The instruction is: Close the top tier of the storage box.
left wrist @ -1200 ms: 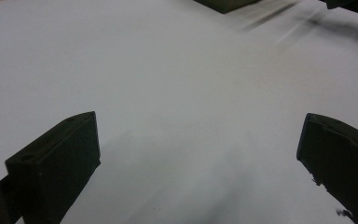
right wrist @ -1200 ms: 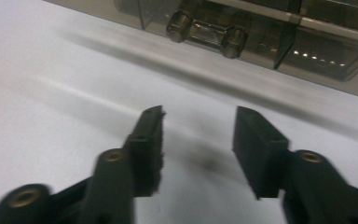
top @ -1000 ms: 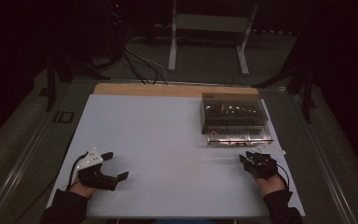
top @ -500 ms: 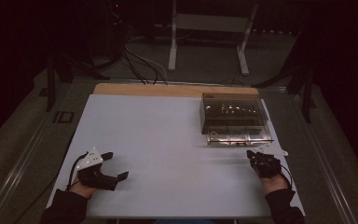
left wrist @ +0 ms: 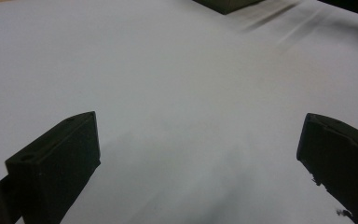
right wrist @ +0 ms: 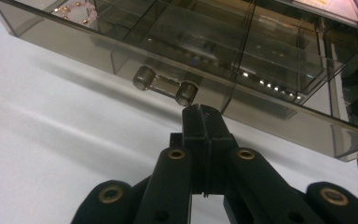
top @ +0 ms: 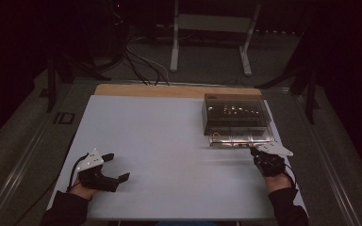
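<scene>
While left tongs [top: 116,165] rest spread on worktop [top: 169,141], right tongs [right wrist: 204,116], just pressed together on nothing, sit just below drawer handle [right wrist: 165,86] of clear box [top: 235,115].

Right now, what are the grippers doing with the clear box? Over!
Right gripper shut, empty, tip just short of drawer handle. Left gripper open, resting on table. Clear box drawer pulled out. Nothing in the way.

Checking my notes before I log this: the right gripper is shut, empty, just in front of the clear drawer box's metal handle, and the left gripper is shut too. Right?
Not quite: the left gripper is open, its jaws wide apart over the bare white table, as the left gripper view shows. The rest holds: the right gripper is shut, empty, before the handle.
</scene>
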`<action>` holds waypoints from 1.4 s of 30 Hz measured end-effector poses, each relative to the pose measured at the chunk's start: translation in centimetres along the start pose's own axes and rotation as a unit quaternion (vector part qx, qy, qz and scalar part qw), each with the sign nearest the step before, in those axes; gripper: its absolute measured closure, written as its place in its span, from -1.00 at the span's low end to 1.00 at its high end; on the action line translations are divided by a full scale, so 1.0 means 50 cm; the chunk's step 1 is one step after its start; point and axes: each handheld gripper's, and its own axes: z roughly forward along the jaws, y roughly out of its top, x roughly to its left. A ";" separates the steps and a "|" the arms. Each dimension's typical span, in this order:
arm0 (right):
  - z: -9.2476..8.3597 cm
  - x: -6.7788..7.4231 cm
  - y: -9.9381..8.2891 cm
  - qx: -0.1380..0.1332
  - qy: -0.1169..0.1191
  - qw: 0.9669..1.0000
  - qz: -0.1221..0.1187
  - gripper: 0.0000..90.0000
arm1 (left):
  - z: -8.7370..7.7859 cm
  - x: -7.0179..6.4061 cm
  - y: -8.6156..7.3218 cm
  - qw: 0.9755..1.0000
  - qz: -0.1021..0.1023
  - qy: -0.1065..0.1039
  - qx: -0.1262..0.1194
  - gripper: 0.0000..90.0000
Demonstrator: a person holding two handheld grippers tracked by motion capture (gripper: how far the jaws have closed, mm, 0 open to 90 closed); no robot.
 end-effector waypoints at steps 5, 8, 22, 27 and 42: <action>0.005 -0.003 0.002 0.001 -0.003 1.000 -0.002 1.00 | 0.000 0.000 0.000 1.000 0.001 0.000 0.001 -0.98; 0.009 -0.003 0.005 0.000 -0.003 1.000 -0.005 1.00 | -0.001 0.001 0.000 1.000 -0.002 0.000 0.000 -0.98; 0.019 -0.005 0.007 0.004 -0.009 1.000 -0.011 1.00 | -0.002 0.000 0.000 1.000 0.001 0.000 -0.001 -0.98; 0.020 -0.005 0.007 0.006 -0.009 1.000 -0.009 1.00 | -0.002 0.001 0.000 1.000 0.001 0.000 -0.001 -0.98; 0.026 -0.007 0.013 0.005 -0.009 1.000 -0.012 1.00 | -0.002 0.001 0.000 1.000 0.000 0.001 0.000 -0.98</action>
